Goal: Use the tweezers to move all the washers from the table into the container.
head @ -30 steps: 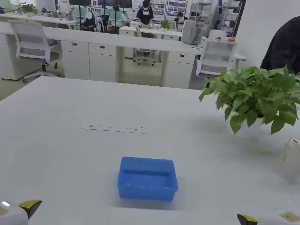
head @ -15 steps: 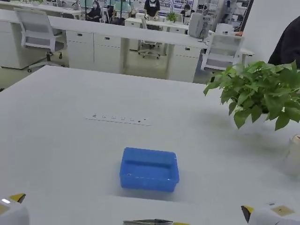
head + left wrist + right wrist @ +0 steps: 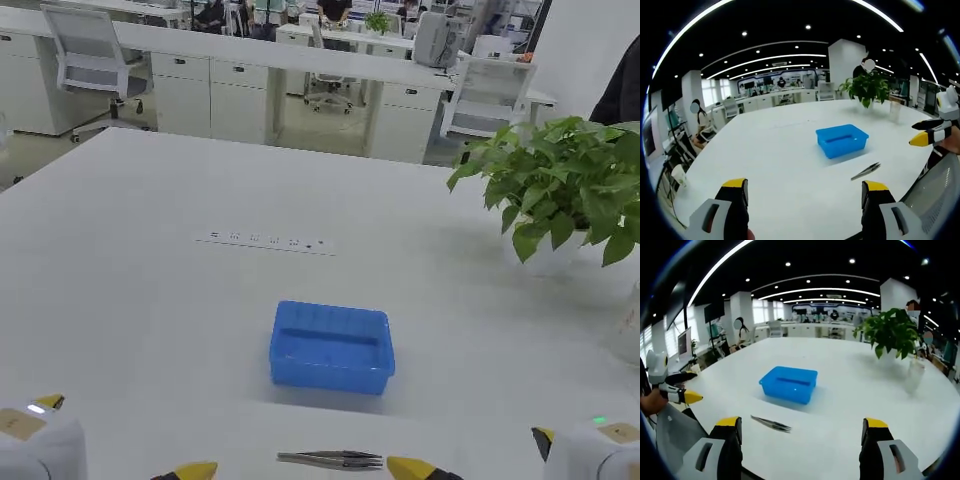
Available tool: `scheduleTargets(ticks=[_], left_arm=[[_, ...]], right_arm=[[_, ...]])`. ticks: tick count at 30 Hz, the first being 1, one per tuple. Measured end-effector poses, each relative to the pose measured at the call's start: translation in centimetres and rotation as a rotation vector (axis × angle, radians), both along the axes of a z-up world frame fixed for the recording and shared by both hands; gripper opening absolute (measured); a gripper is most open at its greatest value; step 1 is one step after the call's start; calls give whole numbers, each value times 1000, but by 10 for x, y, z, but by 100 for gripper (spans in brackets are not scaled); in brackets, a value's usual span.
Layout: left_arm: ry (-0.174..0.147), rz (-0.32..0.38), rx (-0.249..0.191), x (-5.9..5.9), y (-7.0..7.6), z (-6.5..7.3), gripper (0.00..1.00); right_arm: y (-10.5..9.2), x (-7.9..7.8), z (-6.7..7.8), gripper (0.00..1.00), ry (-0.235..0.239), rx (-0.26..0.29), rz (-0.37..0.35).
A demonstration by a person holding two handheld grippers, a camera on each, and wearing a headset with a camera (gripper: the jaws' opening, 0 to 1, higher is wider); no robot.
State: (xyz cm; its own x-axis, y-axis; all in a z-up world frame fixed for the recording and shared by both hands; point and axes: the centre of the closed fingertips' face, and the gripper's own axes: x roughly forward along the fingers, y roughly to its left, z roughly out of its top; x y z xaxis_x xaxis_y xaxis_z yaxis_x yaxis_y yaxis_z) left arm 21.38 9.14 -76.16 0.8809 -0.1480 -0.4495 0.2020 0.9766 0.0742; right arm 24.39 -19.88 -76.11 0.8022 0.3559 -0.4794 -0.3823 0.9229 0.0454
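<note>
Left gripper (image 3: 805, 185): we see its two yellow-tipped jaws spread wide with nothing between them; it hangs over the near edge of the table (image 3: 130, 290).
Right gripper (image 3: 802, 422): we find it spread just as wide and holding nothing, over the near edge on the other side.
Tweezers (image 3: 330, 459): they lie flat on the table close to the near edge, between the two grippers in our head view and touched by neither; we see them ahead of both sets of jaws in the gripper views.
Container (image 3: 332, 347): a blue rectangular tray, upright on the white table, just beyond the tweezers and apart from them, about midway across our head view.
Inside of the container: we can see blue walls and floor, but cannot tell whether anything small lies in it.
Potted plant (image 3: 560, 190): it is green and leafy in a white pot, at the far right of the table, well apart from the container.
Socket strip (image 3: 265, 241): it is set flat in the tabletop beyond the container.
</note>
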Motion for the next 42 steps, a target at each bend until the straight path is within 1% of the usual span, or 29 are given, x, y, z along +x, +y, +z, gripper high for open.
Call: scheduleTargets(ticks=[3,5,9,13,15,16,17,20,24,28,29,31,35,42], left_arm=[[1,4,4,0,1,0,98],[7,6,9,-1,2,-2,99],[9,10,14,-1,3,-2,99],[19,11,26,-1,3,-4,99],[16,13,34,-1,3,-4,98],[18,11,36,-2,3,-4,98],[28,9,39,-2,2,-6,98],[37,4,45,-2,1,-8,98],[31,-2,69,-2,1,-7,96],[35,-14,90,-3,-1,-9,97],[34,-16,91,-3,-2,-9,96],[18,-20,83,-3,-3,-5,96],[16,-21,61,-2,-4,-4,97],[17,-19,59,-2,-4,-5,97]], right_arm=[[0,0,0,99,3,6,-1],[0,0,0,99,6,7,0],[2,-1,-2,99,9,-2,10],[3,-1,-2,99,10,-10,20],[3,-1,-2,99,9,-11,21],[3,-1,-2,99,9,-10,20],[3,-1,-2,99,9,-8,20],[2,-1,-1,99,7,-3,17],[2,-1,-2,99,15,3,16],[1,-1,-1,99,12,6,10],[1,-1,-1,99,12,6,9],[1,-1,-2,99,17,14,8],[1,0,-1,99,13,18,8],[1,0,-1,99,9,14,10]])
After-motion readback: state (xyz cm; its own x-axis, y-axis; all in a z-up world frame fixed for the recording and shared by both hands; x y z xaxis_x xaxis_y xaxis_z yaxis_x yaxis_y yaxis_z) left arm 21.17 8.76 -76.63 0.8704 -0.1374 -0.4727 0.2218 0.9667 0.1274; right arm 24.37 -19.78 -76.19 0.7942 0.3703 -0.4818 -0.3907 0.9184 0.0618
